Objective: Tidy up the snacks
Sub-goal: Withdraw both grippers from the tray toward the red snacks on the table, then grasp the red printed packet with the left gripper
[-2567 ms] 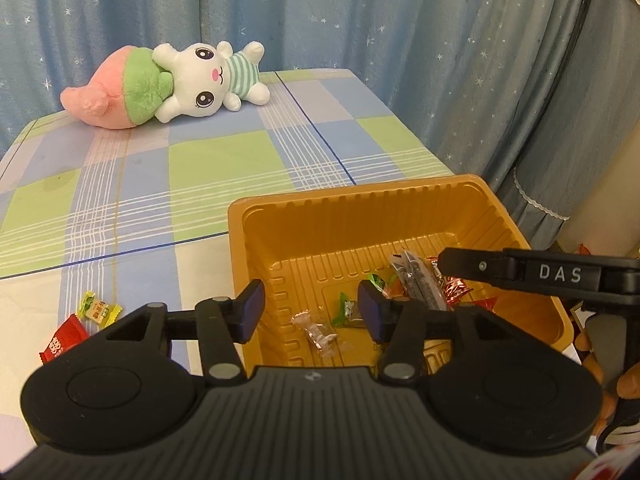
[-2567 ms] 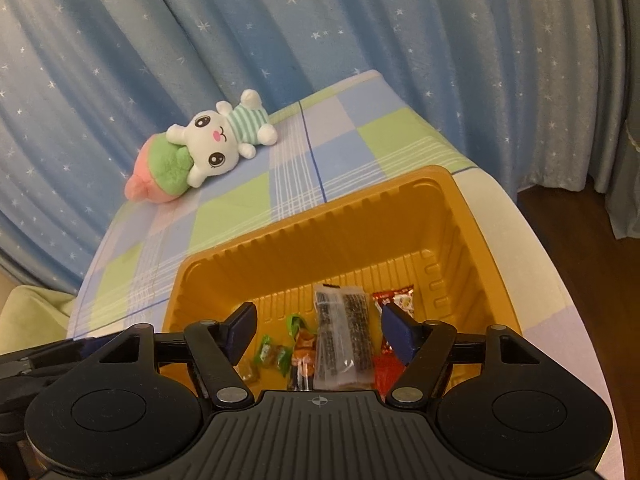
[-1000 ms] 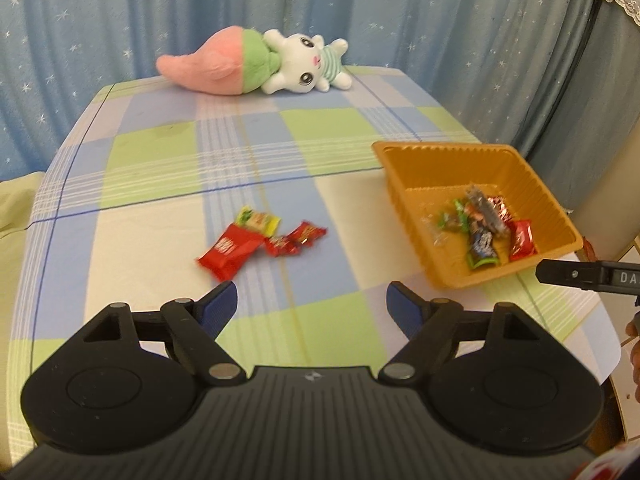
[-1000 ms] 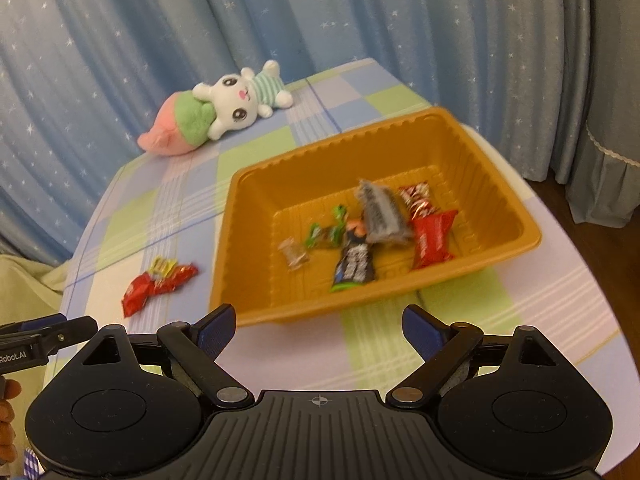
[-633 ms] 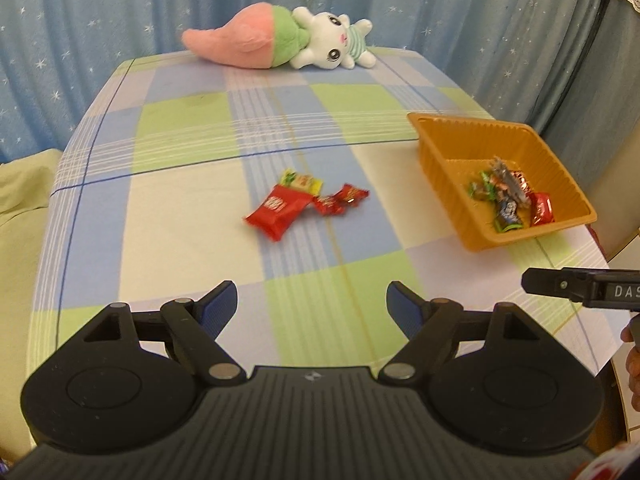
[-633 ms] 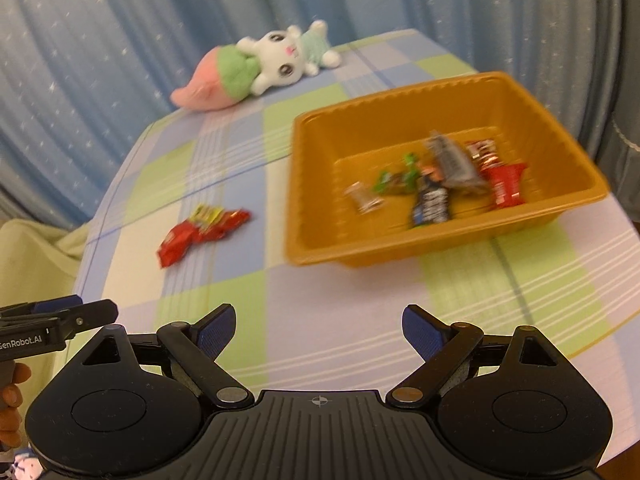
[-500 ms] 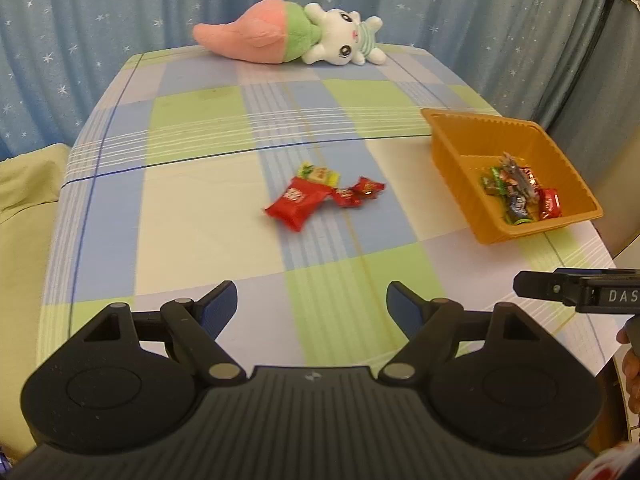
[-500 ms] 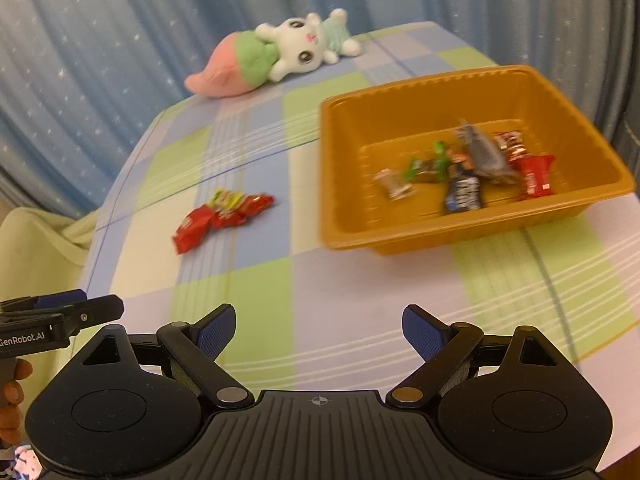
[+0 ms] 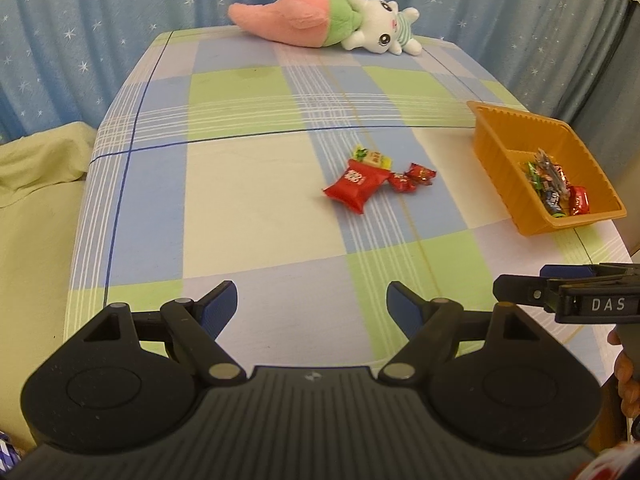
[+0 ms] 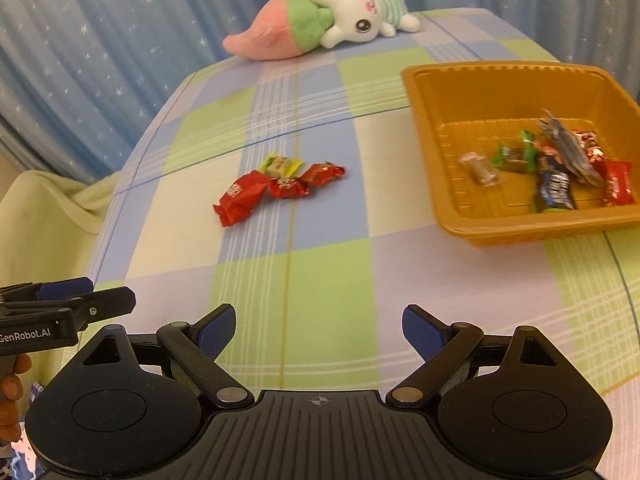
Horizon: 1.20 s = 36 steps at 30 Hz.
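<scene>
Both wrist views look steeply down from the near edge, sharing table, tray.

We find the table extending ahead, with a curtain behind its far edge. A plush toy lies at the far end of the table. Near the table's middle lies a cluster of four snack packets: the largest packet sits nearest us on the left, a flat packet touches it from behind, and two small wrapped sweets lie just to its right. The tray stands well to the right of the cluster, near the table's right edge. Several wrapped snacks lie in the tray, gathered toward its right side. A cloth-covered surface lies left of the table.
</scene>
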Motion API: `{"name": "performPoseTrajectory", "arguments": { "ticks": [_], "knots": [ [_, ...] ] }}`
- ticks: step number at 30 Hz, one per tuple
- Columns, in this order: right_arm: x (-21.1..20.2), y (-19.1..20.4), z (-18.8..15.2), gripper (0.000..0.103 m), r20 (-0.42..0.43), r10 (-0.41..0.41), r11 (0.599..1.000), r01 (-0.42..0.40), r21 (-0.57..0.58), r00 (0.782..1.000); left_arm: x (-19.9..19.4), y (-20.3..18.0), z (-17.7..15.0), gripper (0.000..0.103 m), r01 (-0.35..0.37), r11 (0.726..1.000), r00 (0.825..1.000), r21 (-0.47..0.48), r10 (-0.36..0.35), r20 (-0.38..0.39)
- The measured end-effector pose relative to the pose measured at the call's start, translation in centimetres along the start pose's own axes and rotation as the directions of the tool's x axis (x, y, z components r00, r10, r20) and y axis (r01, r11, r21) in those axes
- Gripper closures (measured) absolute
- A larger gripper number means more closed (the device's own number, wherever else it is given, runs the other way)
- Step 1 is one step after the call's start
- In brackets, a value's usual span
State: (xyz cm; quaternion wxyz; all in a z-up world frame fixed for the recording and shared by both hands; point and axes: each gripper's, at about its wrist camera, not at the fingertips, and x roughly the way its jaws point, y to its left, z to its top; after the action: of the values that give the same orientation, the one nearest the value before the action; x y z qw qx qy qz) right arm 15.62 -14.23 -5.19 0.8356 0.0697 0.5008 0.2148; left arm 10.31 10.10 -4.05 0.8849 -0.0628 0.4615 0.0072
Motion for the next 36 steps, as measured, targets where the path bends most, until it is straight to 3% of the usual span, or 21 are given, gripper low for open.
{"name": "performPoseTrajectory", "arguments": {
  "ticks": [17,27,31,36],
  "knots": [
    [3.4,2.1,2.4,0.013,-0.026,0.012,0.999,-0.013,-0.041,1.000,2.0,1.1,1.5,0.023,-0.006,1.000,1.000,0.000,0.006,-0.003],
    [3.9,1.9,5.2,0.013,0.050,-0.011,0.999,0.013,-0.033,0.999,4.2,-0.1,3.9,0.025,0.012,0.997,0.999,0.076,-0.015,0.043],
    [4.0,1.6,6.3,0.013,0.080,-0.027,0.999,0.030,-0.036,0.996,5.9,-1.0,5.2,0.035,0.031,0.993,0.998,0.118,-0.036,0.046],
    [4.2,0.7,7.2,0.013,0.090,-0.038,0.999,0.040,-0.017,0.995,8.4,-2.3,6.5,0.035,0.046,0.981,0.998,0.188,-0.054,0.040]
  ]
}}
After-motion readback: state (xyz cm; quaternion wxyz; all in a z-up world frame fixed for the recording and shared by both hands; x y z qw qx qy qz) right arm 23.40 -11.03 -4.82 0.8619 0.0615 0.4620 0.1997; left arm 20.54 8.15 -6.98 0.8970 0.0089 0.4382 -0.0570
